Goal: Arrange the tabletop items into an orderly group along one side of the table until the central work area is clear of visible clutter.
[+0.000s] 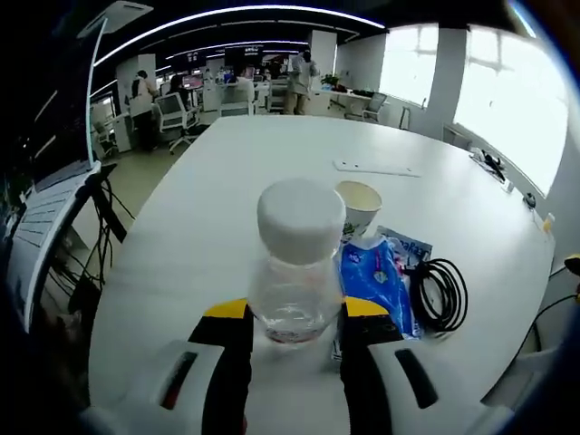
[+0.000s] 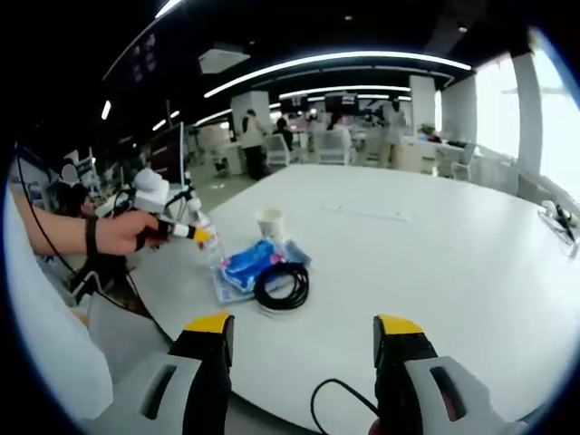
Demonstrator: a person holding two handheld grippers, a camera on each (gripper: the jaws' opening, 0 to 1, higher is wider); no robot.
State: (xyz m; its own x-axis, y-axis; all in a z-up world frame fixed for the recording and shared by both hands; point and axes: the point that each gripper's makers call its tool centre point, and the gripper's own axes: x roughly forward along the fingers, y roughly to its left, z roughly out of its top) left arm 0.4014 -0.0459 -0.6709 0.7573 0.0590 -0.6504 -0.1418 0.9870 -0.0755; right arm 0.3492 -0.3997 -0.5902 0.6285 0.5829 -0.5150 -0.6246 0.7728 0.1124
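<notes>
a: where's the bottle now?

b: in the left gripper view the clear plastic bottle [image 1: 299,272] stands lower centre, between the jaws of the left gripper [image 1: 294,331], which are clamped on its lower body. its white cap [image 1: 301,220] sits above them.

a: and the rest of the clutter?

b: just right of the bottle in that frame: a paper cup [image 1: 359,207], a blue packet [image 1: 376,276] lying on a flat printed sheet, and a coiled black cable [image 1: 441,292] touching the packet's right edge. all on the white table [image 1: 272,163], near its closer edge.

a: how will the bottle handle?

b: i'd judge it light, it looks nearly empty. thin walls will flex and the smooth plastic may slip, so a moderate squeeze low on the body, as it's held now, seems safest. gripping near the cap would let it swing.

a: the other tool?

b: in the right gripper view the right gripper [image 2: 304,340] hangs at the bottom of the frame, jaws well apart, holding nothing. the cable coil shows above them, left of centre.

a: what's risky?

b: the cup is light and tips easily; the cable is floppy and could drag the packet along.
</notes>
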